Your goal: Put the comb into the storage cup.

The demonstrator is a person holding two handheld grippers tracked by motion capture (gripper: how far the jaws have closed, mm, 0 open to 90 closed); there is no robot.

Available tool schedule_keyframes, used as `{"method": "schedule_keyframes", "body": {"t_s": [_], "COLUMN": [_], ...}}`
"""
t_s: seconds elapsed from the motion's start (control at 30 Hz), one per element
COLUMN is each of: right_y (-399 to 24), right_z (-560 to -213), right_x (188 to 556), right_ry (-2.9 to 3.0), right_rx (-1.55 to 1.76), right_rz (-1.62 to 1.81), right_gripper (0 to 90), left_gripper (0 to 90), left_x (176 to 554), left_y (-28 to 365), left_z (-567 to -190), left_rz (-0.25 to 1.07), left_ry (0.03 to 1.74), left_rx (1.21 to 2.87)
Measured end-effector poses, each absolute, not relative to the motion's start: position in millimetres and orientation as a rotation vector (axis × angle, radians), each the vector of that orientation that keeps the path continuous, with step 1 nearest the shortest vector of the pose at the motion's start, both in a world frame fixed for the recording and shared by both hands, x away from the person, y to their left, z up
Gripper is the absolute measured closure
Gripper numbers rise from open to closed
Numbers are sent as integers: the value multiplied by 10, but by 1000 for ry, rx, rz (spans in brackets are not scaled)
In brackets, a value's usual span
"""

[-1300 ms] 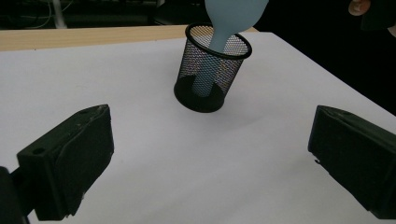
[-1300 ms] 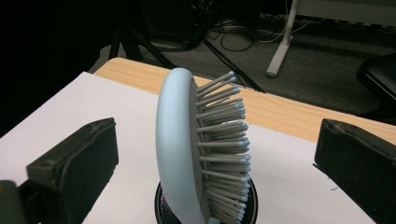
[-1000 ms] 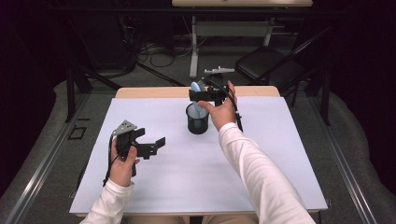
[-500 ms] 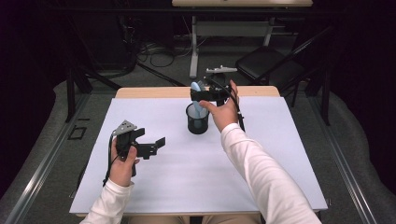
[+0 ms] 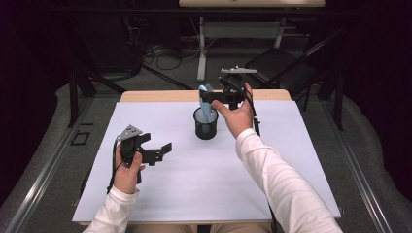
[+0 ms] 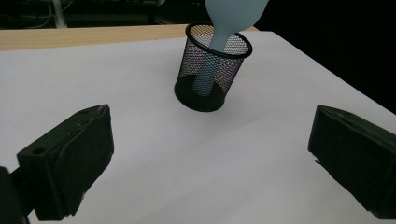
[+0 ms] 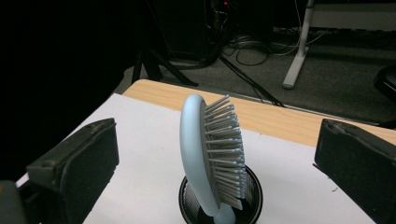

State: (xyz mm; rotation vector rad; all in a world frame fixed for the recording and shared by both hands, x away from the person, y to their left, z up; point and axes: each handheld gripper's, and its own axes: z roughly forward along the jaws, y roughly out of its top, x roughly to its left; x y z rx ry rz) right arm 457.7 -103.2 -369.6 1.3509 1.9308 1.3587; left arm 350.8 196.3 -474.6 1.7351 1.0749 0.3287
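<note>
Hairbrush [image 7: 212, 158], pale blue, grey bristles, handle-down in black mesh cup [image 5: 206, 124], both claws released.

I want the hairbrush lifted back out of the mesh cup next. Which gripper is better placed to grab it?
Probably the right gripper: it hangs open at the light blue hairbrush, whose head stands between its jaws above the mesh cup. The left gripper is open too, but low and well short of the cup.
</note>
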Motion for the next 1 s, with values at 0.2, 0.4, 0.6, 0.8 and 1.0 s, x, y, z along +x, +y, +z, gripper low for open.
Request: {"method": "schedule_keyframes", "body": {"t_s": [0.2, 0.4, 0.6, 0.8, 1.0], "right_y": [-1076, -1099, -1139, -1256, -1383], "right_z": [-3660, -3639, -3637, -3664, -3727], "right_x": [4530, 4481, 4416, 4287, 4156], "right_ry": [1952, 1955, 1974, 1972, 1967], "right_rx": [1344, 1328, 1291, 1261, 1257], "right_rz": [1380, 1373, 1358, 1340, 1332], "right_gripper": [0, 0, 0, 0, 0], "left_gripper": [4, 4, 4, 4, 4], "left_x": [3510, 3509, 3510, 3510, 3513], "left_y": [1963, 1966, 1977, 2001, 2022], "left_z": [-4749, -4747, -4741, -4728, -4718], "left_rz": [327, 327, 327, 328, 331], "left_ry": [1075, 1075, 1075, 1078, 1079], "left_rx": [1733, 1732, 1729, 1726, 1719]}}
